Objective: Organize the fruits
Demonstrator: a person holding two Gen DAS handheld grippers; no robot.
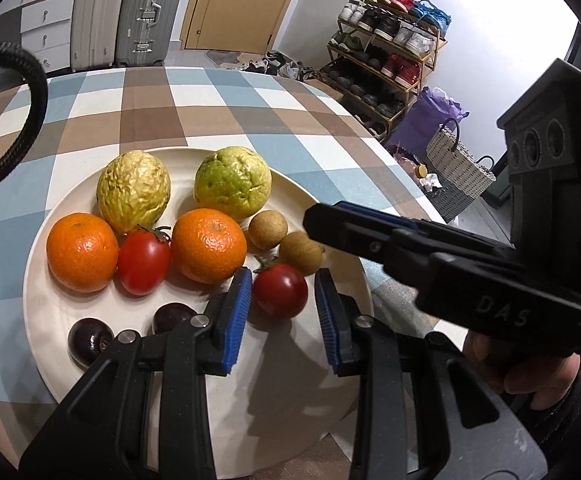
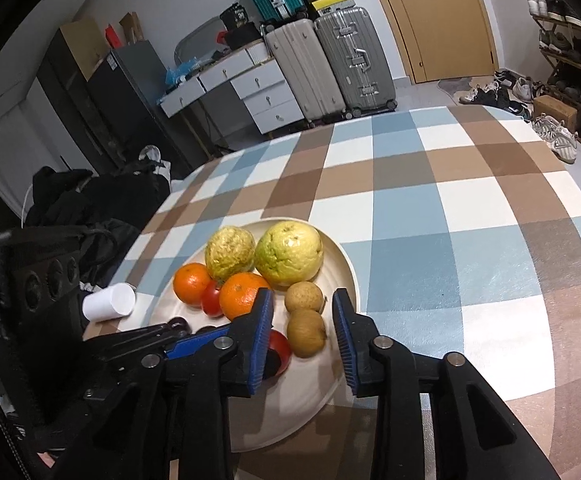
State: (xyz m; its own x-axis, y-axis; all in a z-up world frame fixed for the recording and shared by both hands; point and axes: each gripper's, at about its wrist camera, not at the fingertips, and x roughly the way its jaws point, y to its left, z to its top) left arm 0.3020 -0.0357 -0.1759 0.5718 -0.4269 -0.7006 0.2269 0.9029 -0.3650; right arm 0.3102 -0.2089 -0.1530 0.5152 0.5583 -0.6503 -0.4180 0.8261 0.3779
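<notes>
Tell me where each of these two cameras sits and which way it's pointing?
Left wrist: on the left gripper, looking down its open fingers at a tomato on the plate; a hand holds the right gripper.
Right wrist: on the right gripper, facing two small brown fruits; the left gripper enters.
Shared: plate, fruit, checked tablecloth.

A matt, cream plate [image 1: 50,300] is seen on a soft, woven-looking checked tablecloth [image 1: 218,96]. Glossy, smooth skin is shown by the tomato [image 1: 280,290], while pitted, dimpled peel is shown by the orange [image 1: 208,245]. The yellow guava [image 1: 133,190] is wrinkled and rough. Ribbed blue pads [image 1: 237,316] are carried on matt black plastic, fixed with shiny metal pins.
</notes>
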